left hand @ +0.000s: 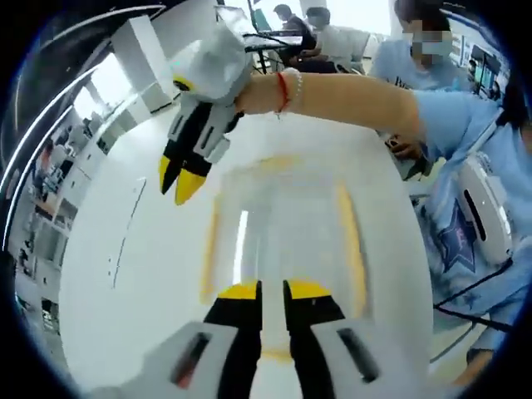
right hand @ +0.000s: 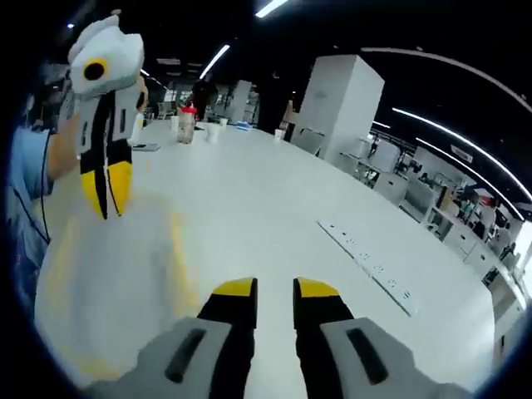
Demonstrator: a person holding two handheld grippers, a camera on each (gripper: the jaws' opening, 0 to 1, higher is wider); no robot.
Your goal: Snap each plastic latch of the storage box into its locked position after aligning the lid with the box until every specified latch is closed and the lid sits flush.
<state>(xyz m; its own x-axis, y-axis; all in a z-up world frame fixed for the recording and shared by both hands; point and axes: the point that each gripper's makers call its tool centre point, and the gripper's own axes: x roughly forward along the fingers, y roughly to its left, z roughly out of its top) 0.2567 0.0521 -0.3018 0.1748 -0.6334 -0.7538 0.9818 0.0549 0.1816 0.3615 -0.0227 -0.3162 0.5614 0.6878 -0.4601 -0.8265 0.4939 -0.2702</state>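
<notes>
White tabletop (left hand: 125, 274) in an open office; seated people and desks sit behind it.

Left gripper view: the left gripper (left hand: 272, 293) sits low in frame, yellow tips a narrow slit apart, nothing between them. Just ahead of them lies the storage box (left hand: 283, 224), blurred, pale and translucent, with yellow strips along its two long sides that are likely latches (left hand: 356, 249). Whether these are locked cannot be told. The right gripper (left hand: 181, 179) hangs over the far left corner of the box, tips nearly together, holding nothing, apart from the lid.

Right gripper view: the right gripper's own tips are slightly apart and empty, above bare table beside the box. The left gripper hovers over the box, tips almost closed. A power strip (right hand: 366, 262) lies well off to the right; cups (right hand: 187, 125) stand far back.

Judgement: both tools are poised above the box, no latch engaged yet. Next move calls for lowering a tip onto a yellow latch and pressing it down.
</notes>
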